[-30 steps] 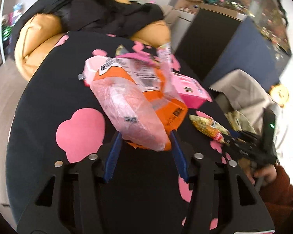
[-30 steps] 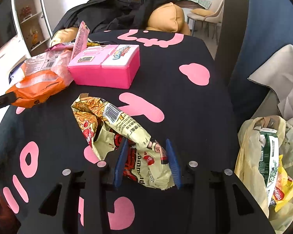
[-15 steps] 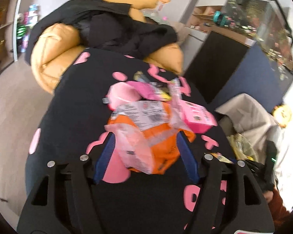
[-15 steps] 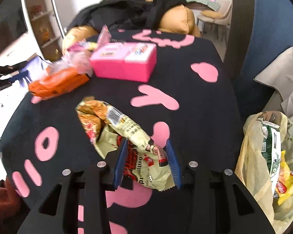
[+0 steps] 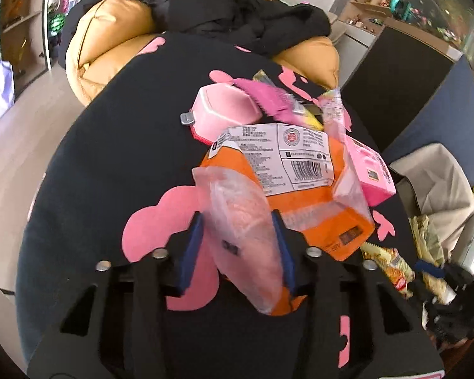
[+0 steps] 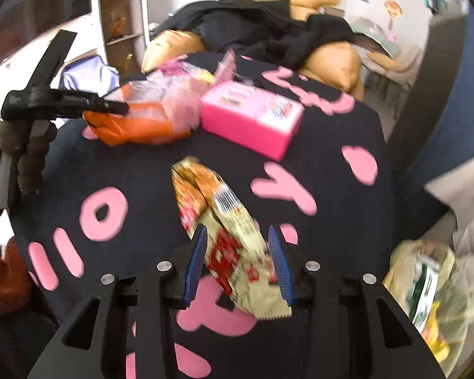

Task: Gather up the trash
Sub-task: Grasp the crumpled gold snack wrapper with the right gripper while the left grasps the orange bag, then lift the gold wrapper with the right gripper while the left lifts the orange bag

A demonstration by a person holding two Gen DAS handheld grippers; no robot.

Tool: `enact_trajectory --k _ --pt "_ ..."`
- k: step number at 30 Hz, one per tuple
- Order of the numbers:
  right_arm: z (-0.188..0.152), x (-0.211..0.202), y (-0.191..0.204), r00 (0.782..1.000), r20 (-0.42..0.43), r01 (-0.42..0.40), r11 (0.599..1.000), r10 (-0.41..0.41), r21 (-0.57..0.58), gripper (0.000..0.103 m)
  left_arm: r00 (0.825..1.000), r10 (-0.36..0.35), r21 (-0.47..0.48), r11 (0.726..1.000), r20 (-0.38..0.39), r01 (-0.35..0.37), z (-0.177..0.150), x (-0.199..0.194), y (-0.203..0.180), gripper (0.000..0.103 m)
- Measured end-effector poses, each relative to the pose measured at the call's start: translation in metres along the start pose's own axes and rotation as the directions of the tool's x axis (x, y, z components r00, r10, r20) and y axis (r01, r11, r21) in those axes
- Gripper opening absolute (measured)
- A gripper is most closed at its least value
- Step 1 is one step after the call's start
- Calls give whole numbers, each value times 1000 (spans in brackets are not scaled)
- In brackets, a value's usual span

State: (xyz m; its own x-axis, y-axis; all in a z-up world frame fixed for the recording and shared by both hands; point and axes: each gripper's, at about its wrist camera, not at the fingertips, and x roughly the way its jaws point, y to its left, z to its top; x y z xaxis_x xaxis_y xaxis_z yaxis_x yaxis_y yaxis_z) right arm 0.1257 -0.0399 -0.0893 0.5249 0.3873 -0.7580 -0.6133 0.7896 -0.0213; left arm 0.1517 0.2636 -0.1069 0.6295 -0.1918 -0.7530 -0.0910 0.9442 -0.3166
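with some wrappers already in the yellowish plastic trash bag (image 6: pixel 426 287) beside the table, the left gripper (image 5: pixel 237 252) has just been closing on the orange snack bag with a clear plastic end (image 5: pixel 287 189), the right gripper (image 6: pixel 237 262) pinches a crumpled yellow noodle wrapper (image 6: pixel 224 221) above the black pink-patterned tablecloth (image 6: pixel 331 145), and pink wrappers (image 5: pixel 268 98) remain.

Left claw (image 5: pixel 237 249) just closing — right claw (image 6: pixel 238 259) clamped.
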Motion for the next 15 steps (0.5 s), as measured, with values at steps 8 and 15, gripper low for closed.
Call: enact_trajectory --k 8,15 --pt "26 27 -2 992 -86 -100 993 95 -57 39 998 -42 166 985 -44 49 -25 -33 -10 29" --pt "32 44 -14 978 -85 -188 982 190 34 39 996 -67 139 987 -67 76 -33 -31 -6 40"
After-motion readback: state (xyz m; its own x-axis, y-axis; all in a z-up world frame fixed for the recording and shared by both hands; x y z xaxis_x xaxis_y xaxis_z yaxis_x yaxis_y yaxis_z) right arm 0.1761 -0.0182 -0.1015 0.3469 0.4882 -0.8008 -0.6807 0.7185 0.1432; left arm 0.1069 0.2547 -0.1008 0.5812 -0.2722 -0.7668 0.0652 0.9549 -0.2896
